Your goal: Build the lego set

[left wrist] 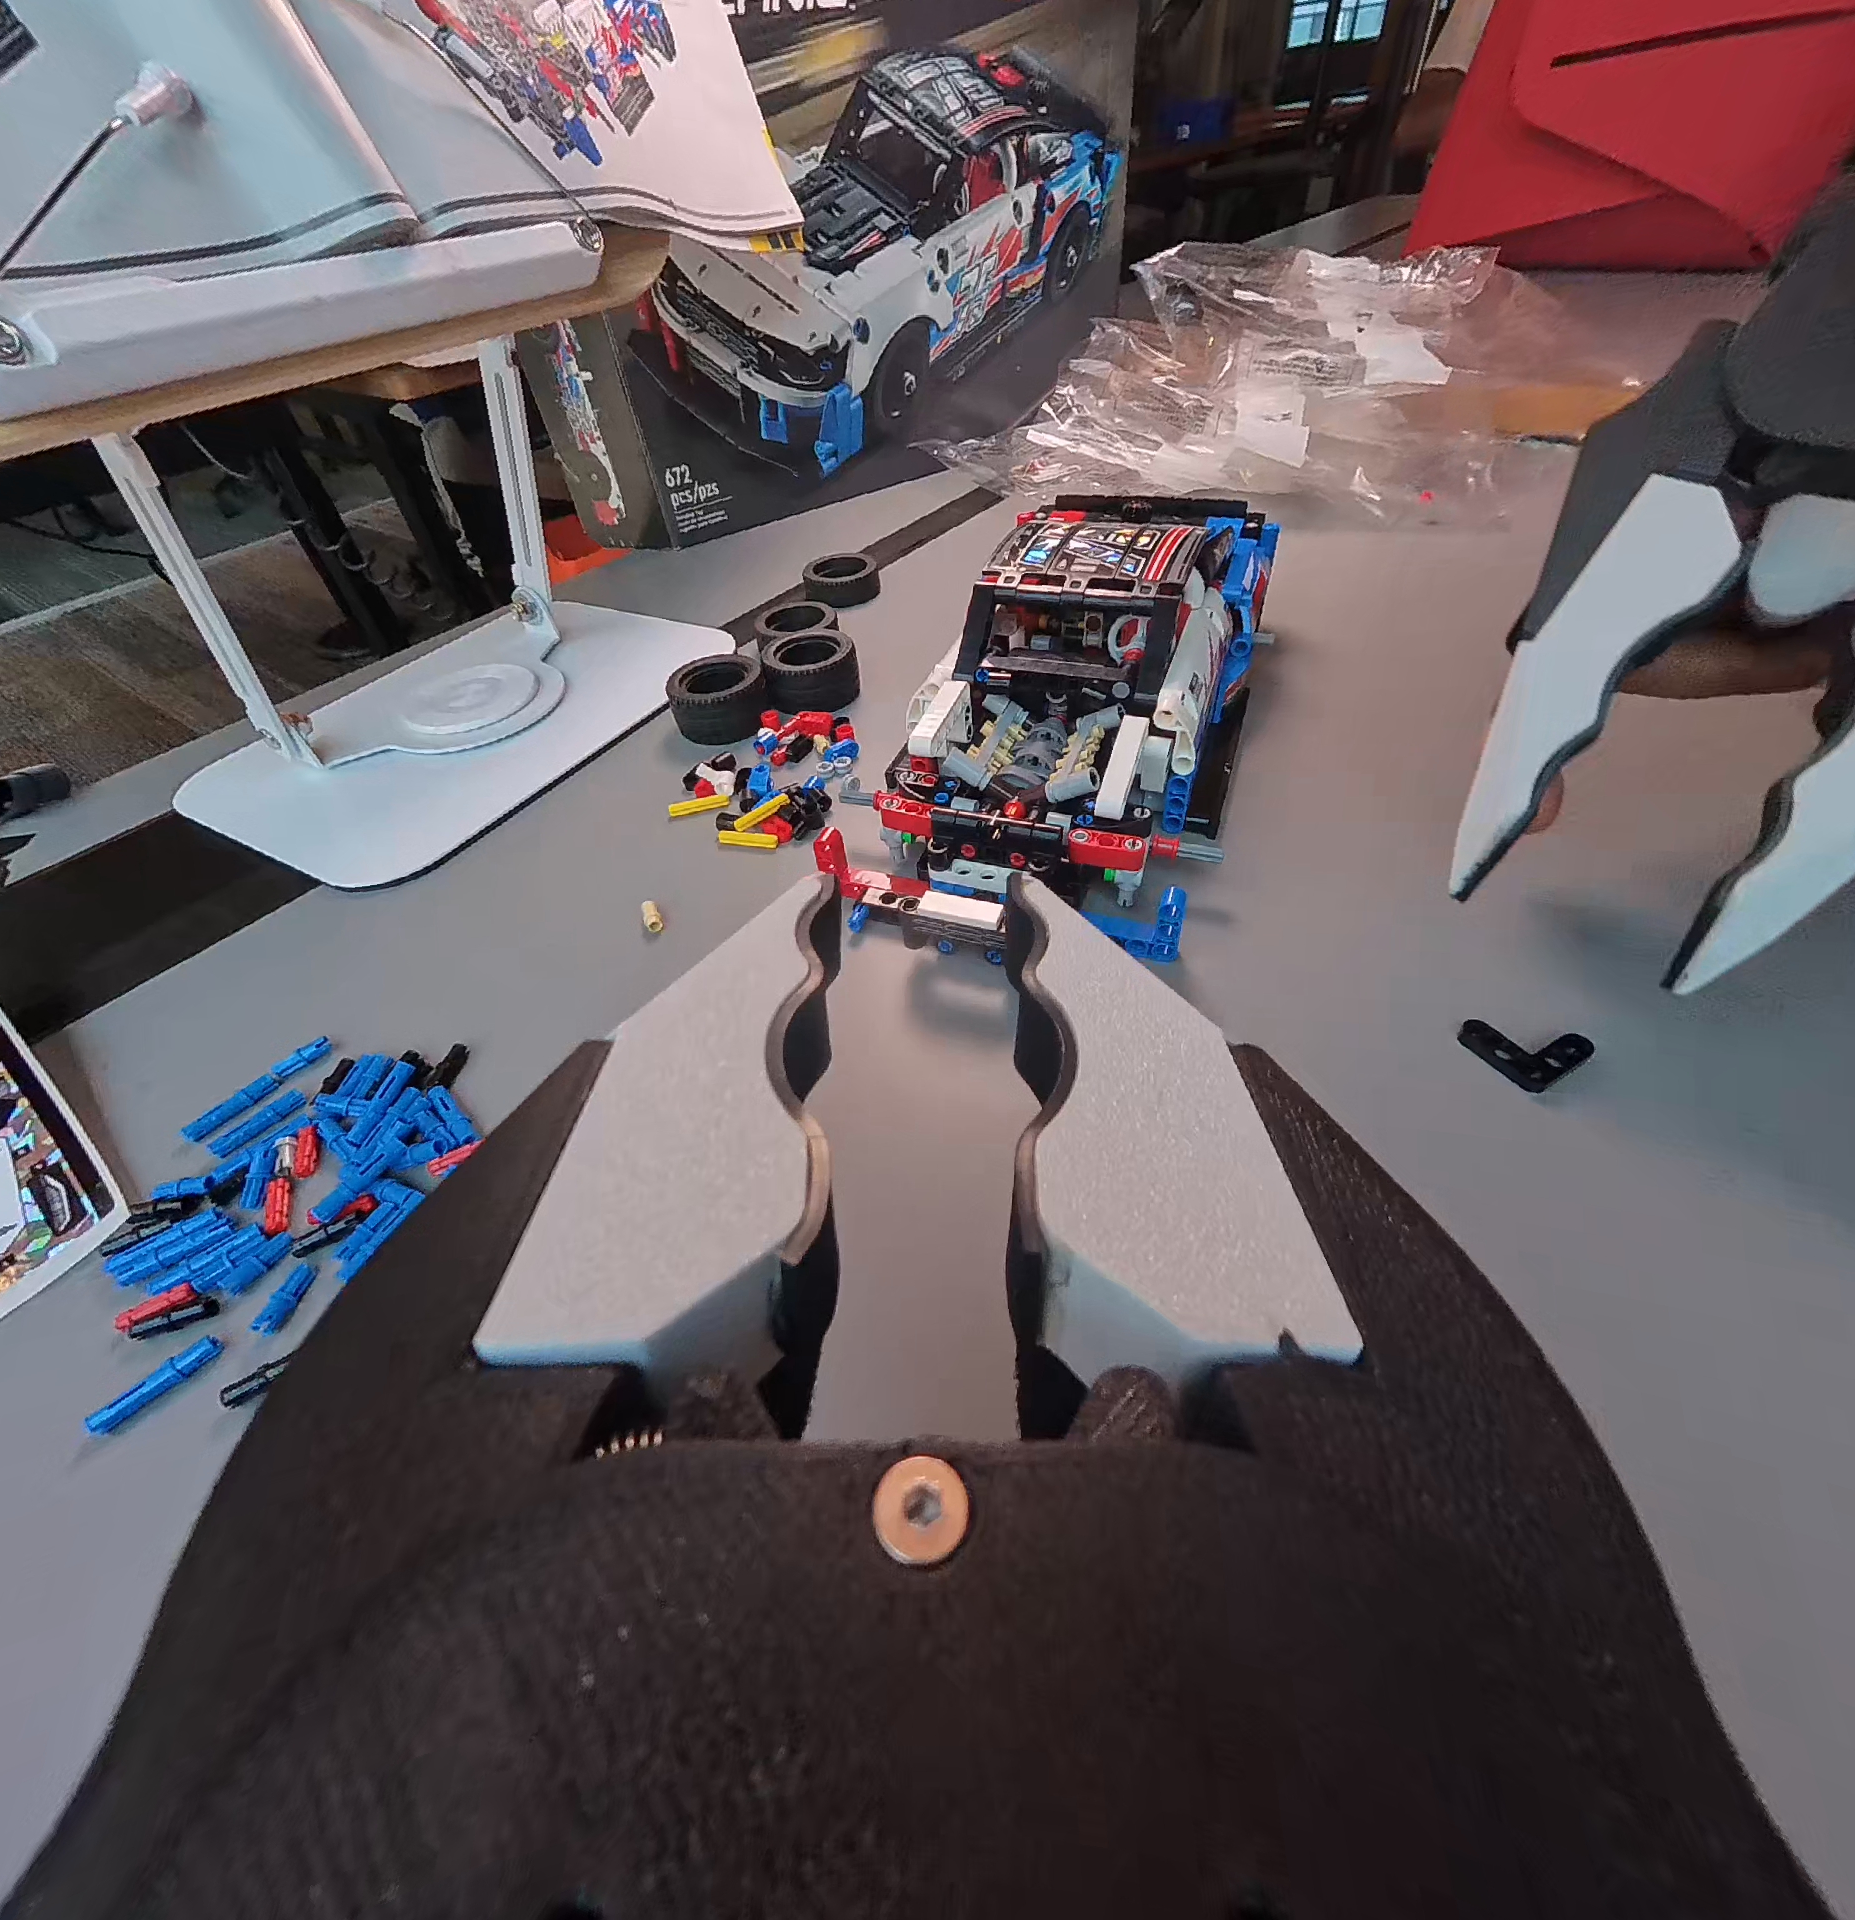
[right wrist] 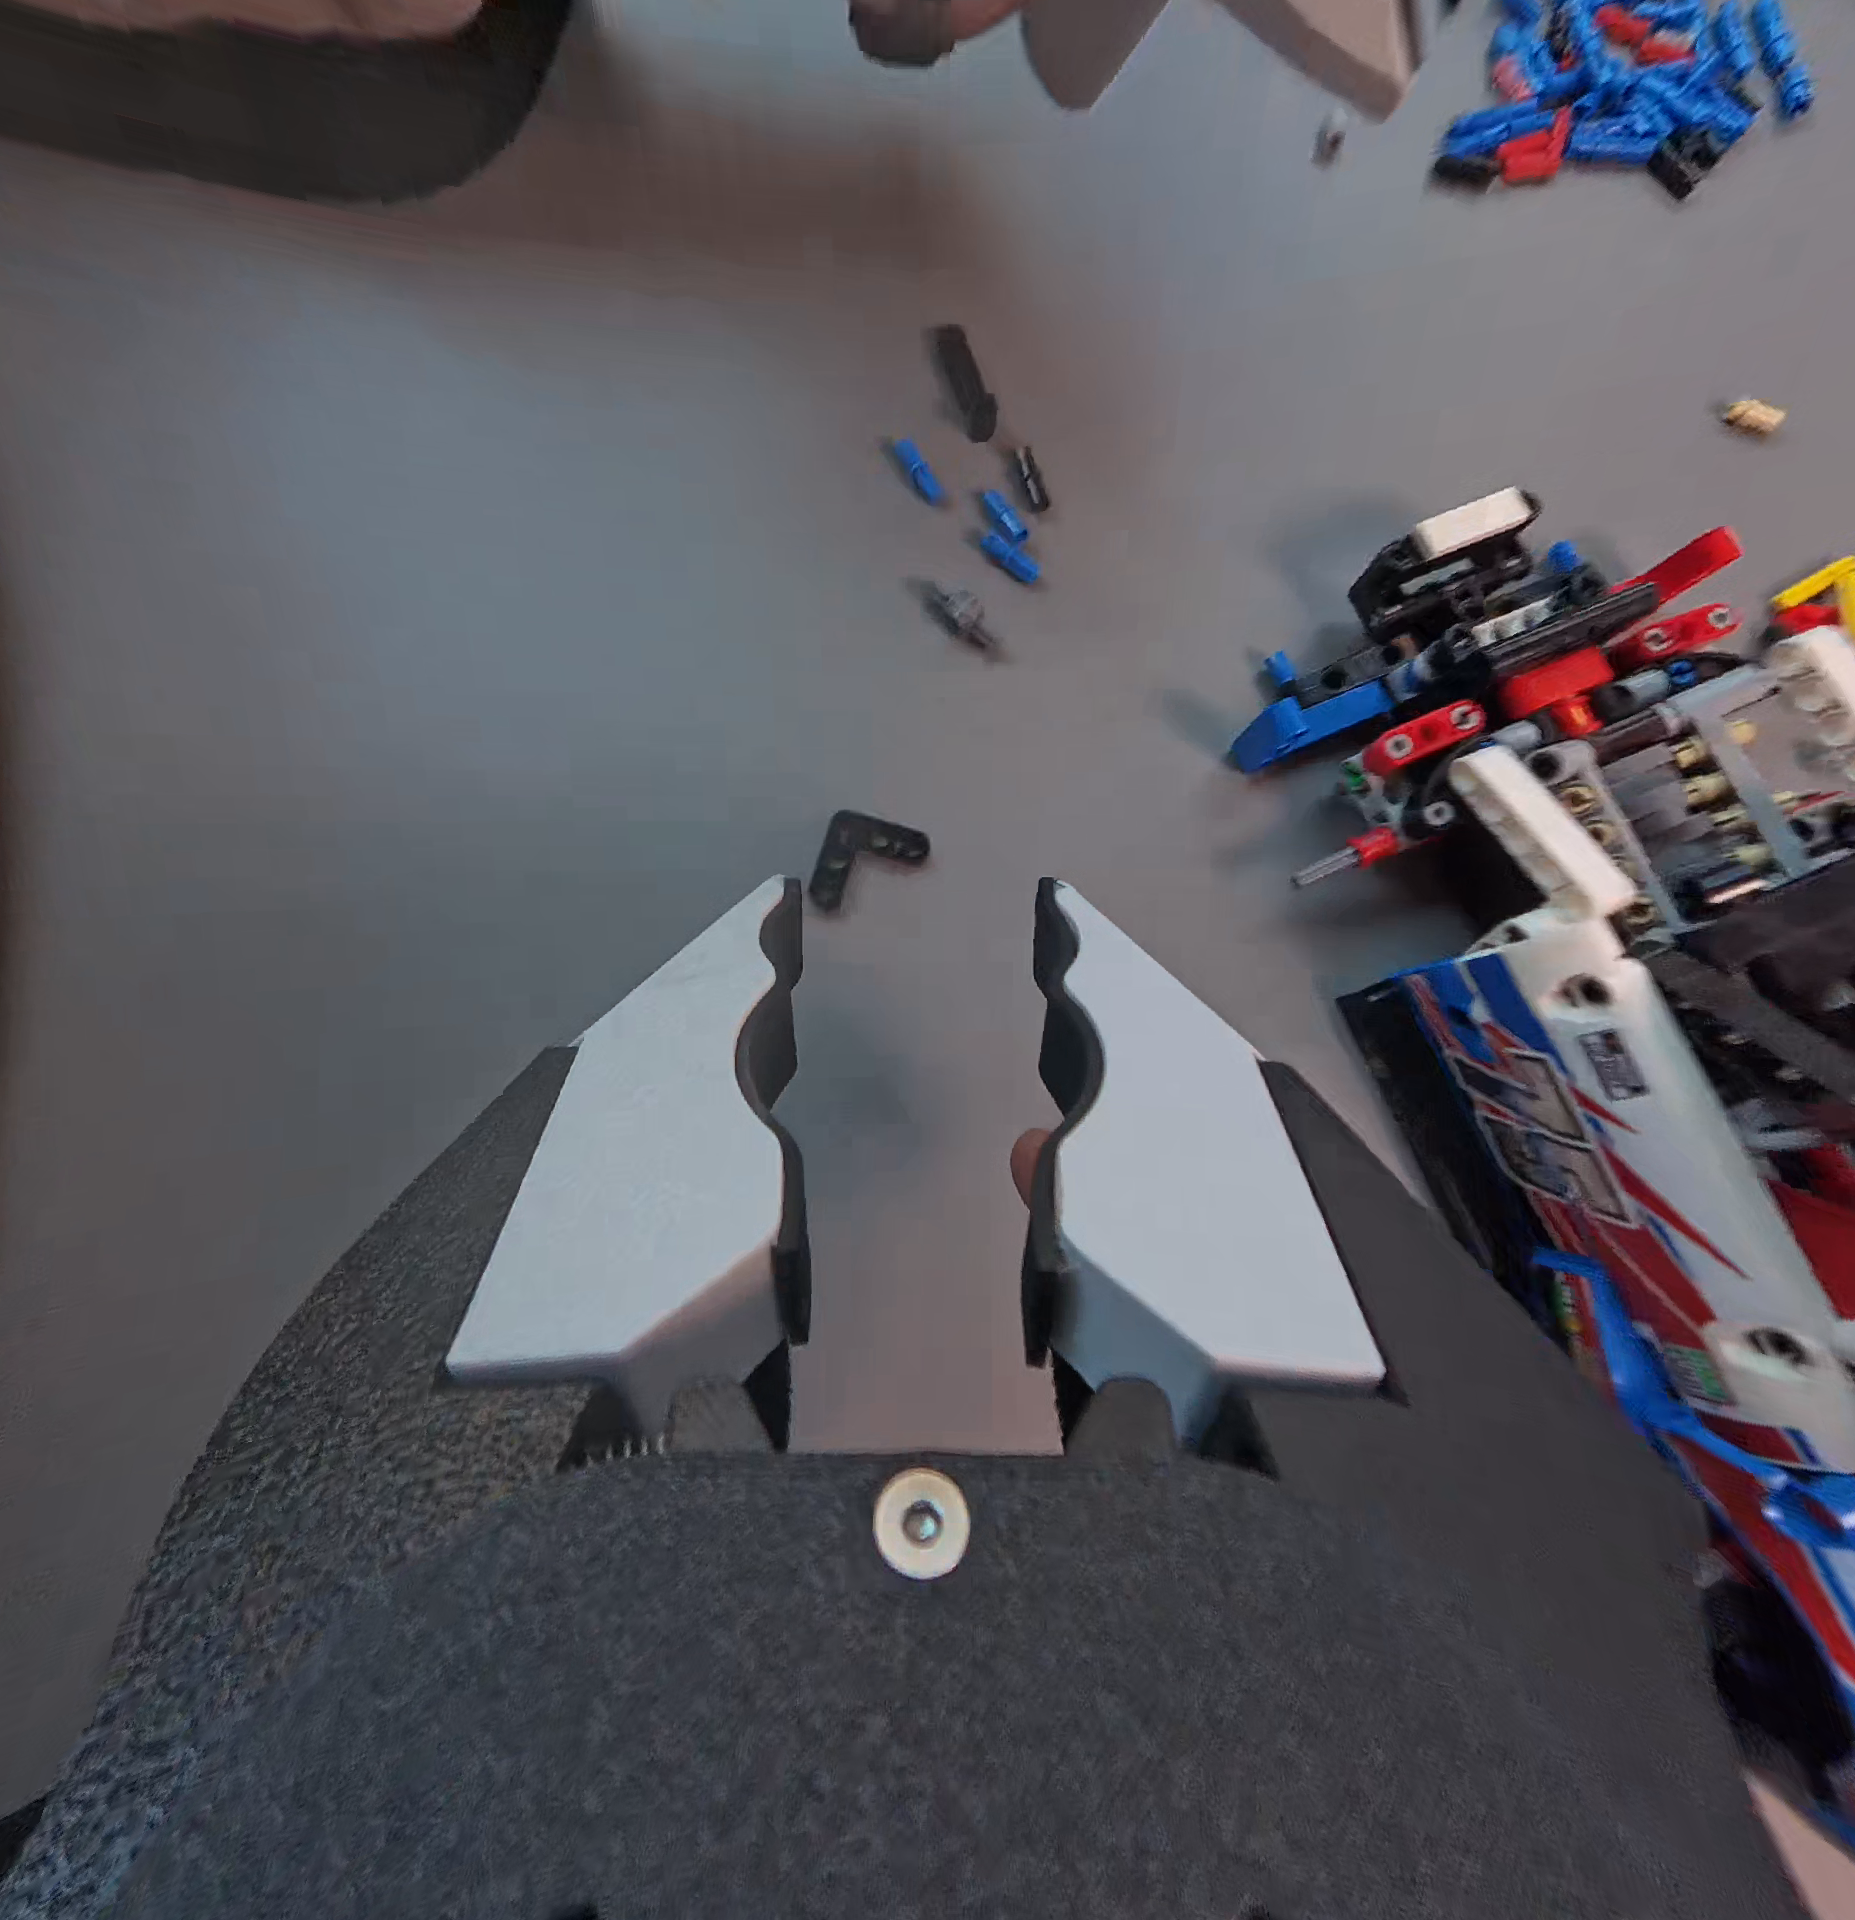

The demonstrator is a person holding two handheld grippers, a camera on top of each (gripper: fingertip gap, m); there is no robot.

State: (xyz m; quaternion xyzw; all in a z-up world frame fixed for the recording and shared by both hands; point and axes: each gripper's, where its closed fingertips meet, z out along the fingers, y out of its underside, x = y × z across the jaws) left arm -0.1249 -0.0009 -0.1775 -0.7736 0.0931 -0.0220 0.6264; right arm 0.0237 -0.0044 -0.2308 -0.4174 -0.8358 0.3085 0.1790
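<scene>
The partly built race car (left wrist: 1079,707) stands on the grey table, nose toward me; it also shows at the right of the right wrist view (right wrist: 1629,935). A small red, black, white and blue sub-assembly (left wrist: 944,912) lies in front of its nose (right wrist: 1474,582). My left gripper (left wrist: 923,904) is open and empty, its tips either side of that sub-assembly in the view, without gripping it. My right gripper (right wrist: 918,888) is open and empty, above a black L-shaped piece (right wrist: 866,852) that lies just ahead of its left fingertip. The right gripper (left wrist: 1567,935) hovers above that piece (left wrist: 1525,1055).
Blue and black pins (left wrist: 289,1174) are piled at the left. Tyres (left wrist: 788,655) and small parts (left wrist: 777,769) lie left of the car. The set box (left wrist: 902,260), booklet stand (left wrist: 435,727) and plastic bags (left wrist: 1318,364) stand behind. Loose pins (right wrist: 1006,530) lie ahead of the right gripper.
</scene>
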